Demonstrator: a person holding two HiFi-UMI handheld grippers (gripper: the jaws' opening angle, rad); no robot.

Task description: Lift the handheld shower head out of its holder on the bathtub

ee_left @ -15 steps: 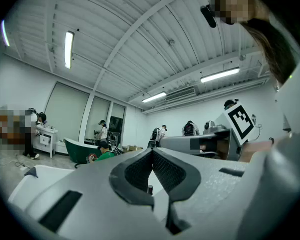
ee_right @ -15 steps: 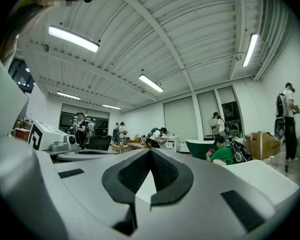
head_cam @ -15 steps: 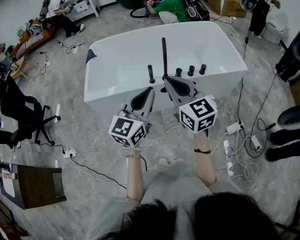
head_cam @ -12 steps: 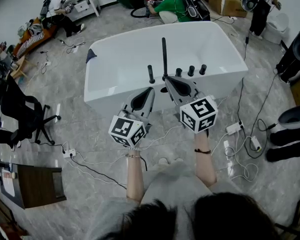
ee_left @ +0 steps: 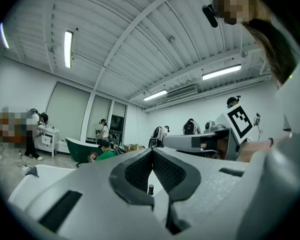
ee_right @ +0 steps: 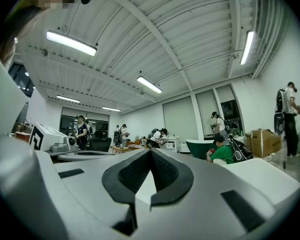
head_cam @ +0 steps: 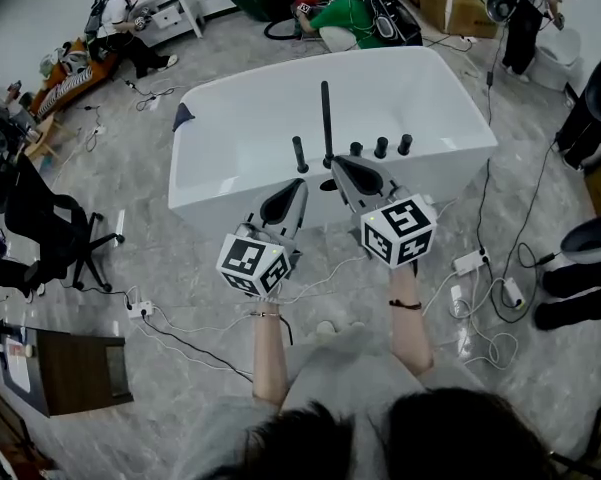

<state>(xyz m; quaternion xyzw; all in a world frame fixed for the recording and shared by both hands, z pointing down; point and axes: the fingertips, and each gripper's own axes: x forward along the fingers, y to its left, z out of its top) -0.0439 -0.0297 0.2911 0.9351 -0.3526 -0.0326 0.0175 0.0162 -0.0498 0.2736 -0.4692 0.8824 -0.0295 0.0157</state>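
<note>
Task barely begun. The handheld shower head (head_cam: pixel 326 116), a slim black wand, stands upright in its holder on the near rim of the white bathtub (head_cam: pixel 220 118). It sits between a short black post (head_cam: pixel 300 152) and a row of three black knobs (head_cam: pixel 380 146). It is not lifted, and nothing grips it.

Right gripper (head_cam: pixel 336 161): fingers clenched tip to tip, nothing between them. In the head view its tip lies just short of the wand's base; contact cannot be made out.

Left gripper (head_cam: pixel 299 182): fingers likewise pressed together and empty, held near the tub's outer wall, a little back from the rim. Both grippers point level toward the tub.

Left to do, by judgement: spread the right fingers, bring them round the wand's stem, clamp, and draw it straight up clear of the holder. The whole grasp and lift remains.
</note>
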